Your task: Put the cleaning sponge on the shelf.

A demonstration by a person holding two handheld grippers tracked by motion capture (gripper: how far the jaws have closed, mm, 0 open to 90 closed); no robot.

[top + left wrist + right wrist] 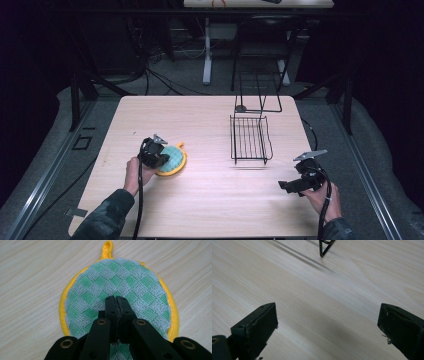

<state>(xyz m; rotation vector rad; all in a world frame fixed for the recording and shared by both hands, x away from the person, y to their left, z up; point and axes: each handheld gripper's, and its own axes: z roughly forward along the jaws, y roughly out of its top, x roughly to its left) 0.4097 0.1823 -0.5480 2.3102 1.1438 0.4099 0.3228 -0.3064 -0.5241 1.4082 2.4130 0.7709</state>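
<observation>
- The left claw [117,301] has its jaws pressed together over the middle of the pot holder [130,285]. No fold of cloth can be made out between the tips, so I read them as simply closed and resting on or just above the weave, not gripping it.
- That pot holder is a round pad, green-and-grey checked with a yellow border. It lies flat on the counter [200,200], left of centre, with its yellow loop [107,246] pointing away from the claw.
- Coming down on the centre rather than the edge suggests the aim is to pin or slide the pad, since a flat cloth gives little to pinch there. The border or loop would be the easier hold.
- The left hand [134,172] holds its tool low and close to the wood, which suits pressing down.
- The right claw [327,325] has its jaws spread wide with bare counter between them, holding nothing. It hangs near the front right corner, well apart from the pad, apparently waiting.
- A black wire rack [250,137] stands right of centre, between the two tools but farther back. It is empty, and its foot [325,247] shows ahead of the right claw. It may be where the pad is meant to go, though nothing confirms this.
</observation>
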